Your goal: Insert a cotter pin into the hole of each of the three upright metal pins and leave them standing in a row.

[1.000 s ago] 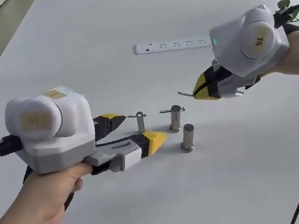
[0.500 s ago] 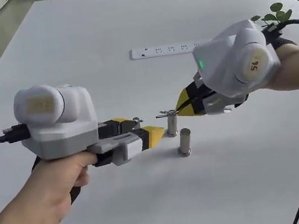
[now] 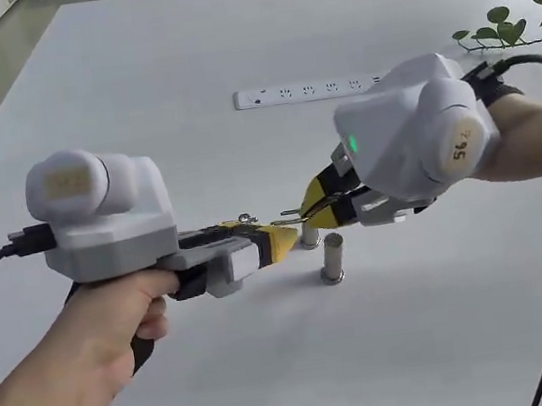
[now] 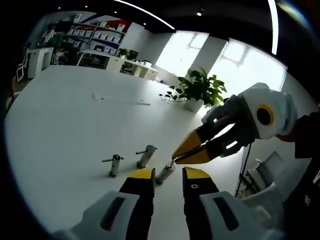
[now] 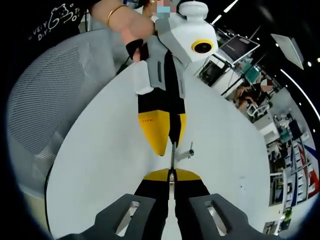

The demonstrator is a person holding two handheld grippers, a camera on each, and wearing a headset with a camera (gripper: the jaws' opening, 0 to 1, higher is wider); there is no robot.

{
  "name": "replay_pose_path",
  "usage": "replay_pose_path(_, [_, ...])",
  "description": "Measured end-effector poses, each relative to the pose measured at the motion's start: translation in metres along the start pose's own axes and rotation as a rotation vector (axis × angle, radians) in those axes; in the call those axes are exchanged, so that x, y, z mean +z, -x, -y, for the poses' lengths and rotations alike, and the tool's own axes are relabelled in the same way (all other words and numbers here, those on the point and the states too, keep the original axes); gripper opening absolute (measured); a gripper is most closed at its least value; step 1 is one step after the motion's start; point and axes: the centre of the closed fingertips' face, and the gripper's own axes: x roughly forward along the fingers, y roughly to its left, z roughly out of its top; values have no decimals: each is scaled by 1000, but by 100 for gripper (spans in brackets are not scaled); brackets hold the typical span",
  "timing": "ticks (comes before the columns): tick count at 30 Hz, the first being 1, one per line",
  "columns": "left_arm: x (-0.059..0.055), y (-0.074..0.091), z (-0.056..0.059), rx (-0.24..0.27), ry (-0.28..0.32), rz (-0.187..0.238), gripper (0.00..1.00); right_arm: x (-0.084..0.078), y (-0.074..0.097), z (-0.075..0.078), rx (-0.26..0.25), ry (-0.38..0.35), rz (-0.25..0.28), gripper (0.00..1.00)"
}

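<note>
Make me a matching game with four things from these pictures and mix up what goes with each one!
1. left hand-held gripper
2. right hand-held gripper
3. power strip
4. plant

A. green leaves
B. shut on a cotter pin
C. white, lying flat on the table
D. open

Pairs: 1-D, 2-B, 3-C, 4-A

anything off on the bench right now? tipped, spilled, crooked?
Nothing tipped or spilled. One oddity: the bare metal pin seems to stand out of line with the end pin and the middle pin, both already cottered, so the row looks crooked. The right gripper has its tongs shut on a cotter pin.
</note>
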Motion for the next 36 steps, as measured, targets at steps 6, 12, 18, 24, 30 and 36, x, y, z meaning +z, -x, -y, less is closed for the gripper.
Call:
replay_pose_path(6, [5,1,5,-38,69,35,14,7,0,-1,1,20,12,0])
replay_pose_path(12, [5,1,5,-42,95,38,6,12,0,-1,-4,34,21,0])
replay_pose_path(18, [4,1,5,-46,110,38,1,15,0,-1,-9,40,26,0])
replay_pose_path(24, [4,1,5,-52,98,50,1,15,1,-1,-10,38,29,0])
replay_pose_path(30, [5,1,5,-52,102,57,1,15,1,-1,-15,40,29,0])
replay_pose_path(36, [3,3,8,-58,71,49,0,16,2,-3,-15,2,38,0])
